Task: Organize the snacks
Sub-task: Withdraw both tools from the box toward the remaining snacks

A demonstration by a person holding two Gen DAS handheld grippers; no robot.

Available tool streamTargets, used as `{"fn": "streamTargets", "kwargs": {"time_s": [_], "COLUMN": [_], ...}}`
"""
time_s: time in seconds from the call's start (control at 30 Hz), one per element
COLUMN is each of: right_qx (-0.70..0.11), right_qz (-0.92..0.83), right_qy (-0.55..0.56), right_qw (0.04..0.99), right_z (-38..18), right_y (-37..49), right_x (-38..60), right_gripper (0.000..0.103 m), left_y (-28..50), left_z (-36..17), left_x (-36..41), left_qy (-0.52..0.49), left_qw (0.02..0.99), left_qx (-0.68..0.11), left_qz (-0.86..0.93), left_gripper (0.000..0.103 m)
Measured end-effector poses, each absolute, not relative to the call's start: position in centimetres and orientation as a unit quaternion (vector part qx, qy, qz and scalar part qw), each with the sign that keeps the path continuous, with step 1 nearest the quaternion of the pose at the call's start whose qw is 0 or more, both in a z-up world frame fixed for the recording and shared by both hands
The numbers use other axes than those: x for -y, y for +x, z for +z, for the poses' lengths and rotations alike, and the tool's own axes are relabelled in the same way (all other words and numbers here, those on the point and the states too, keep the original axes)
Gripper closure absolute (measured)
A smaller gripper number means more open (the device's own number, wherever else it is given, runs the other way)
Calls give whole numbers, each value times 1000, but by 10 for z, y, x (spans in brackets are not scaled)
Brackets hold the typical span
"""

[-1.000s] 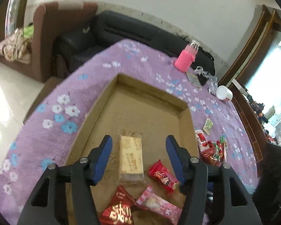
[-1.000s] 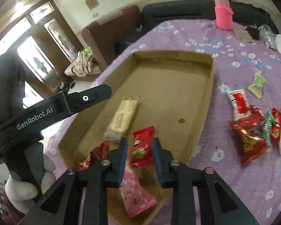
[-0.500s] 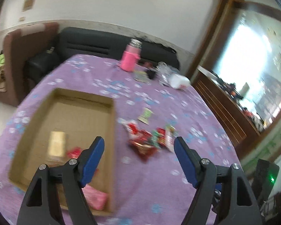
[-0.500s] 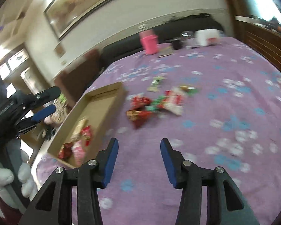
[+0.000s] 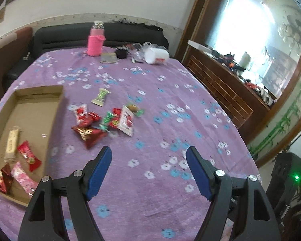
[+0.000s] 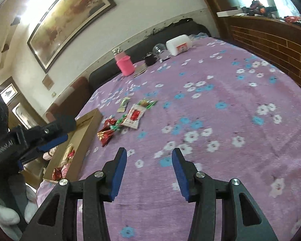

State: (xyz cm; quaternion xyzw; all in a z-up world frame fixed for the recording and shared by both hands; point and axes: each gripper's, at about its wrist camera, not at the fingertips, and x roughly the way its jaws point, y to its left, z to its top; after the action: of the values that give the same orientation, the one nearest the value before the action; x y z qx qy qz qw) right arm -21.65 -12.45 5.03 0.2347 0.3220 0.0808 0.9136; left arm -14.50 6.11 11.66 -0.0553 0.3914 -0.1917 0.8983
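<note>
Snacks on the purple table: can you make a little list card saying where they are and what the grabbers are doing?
box: cardboard box on purple tablecloth
snacks in box: four, near its front end
snacks outside: loose pile right of the box
left gripper: open, empty
right gripper: open, empty
far edge: pink bottle

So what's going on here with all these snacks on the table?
A person is sorting snacks into a cardboard box with two tools. Four packets already lie in the box, including a red candy and a pink packet. A pile of snacks waits on the purple tablecloth beside it. The left hand-held gripper and right hand-held gripper are both open and empty, above the cloth and short of the pile.
</note>
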Motion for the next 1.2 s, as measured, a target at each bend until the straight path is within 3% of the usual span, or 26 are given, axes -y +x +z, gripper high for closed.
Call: {"fn": "streamTargets", "kwargs": {"time_s": [0.23, 0.37, 1.2], "right_qx": [-325, -327, -339], "right_qz": [46, 43, 17], "right_qy": [250, 250, 238], "right_qw": [911, 911, 910], "right_z": [44, 43, 35], "right_y": [-218, -218, -218], "right_x": [145, 146, 141], "right_gripper": [53, 53, 53], "left_y": [-150, -151, -157], "left_z": [108, 105, 85], "left_x": [-43, -43, -50], "left_qy": [-47, -57, -90], "left_qw": [898, 900, 872], "left_qx": [-394, -397, -430], "left_qz": [-189, -172, -216], "left_gripper": [27, 17, 17]}}
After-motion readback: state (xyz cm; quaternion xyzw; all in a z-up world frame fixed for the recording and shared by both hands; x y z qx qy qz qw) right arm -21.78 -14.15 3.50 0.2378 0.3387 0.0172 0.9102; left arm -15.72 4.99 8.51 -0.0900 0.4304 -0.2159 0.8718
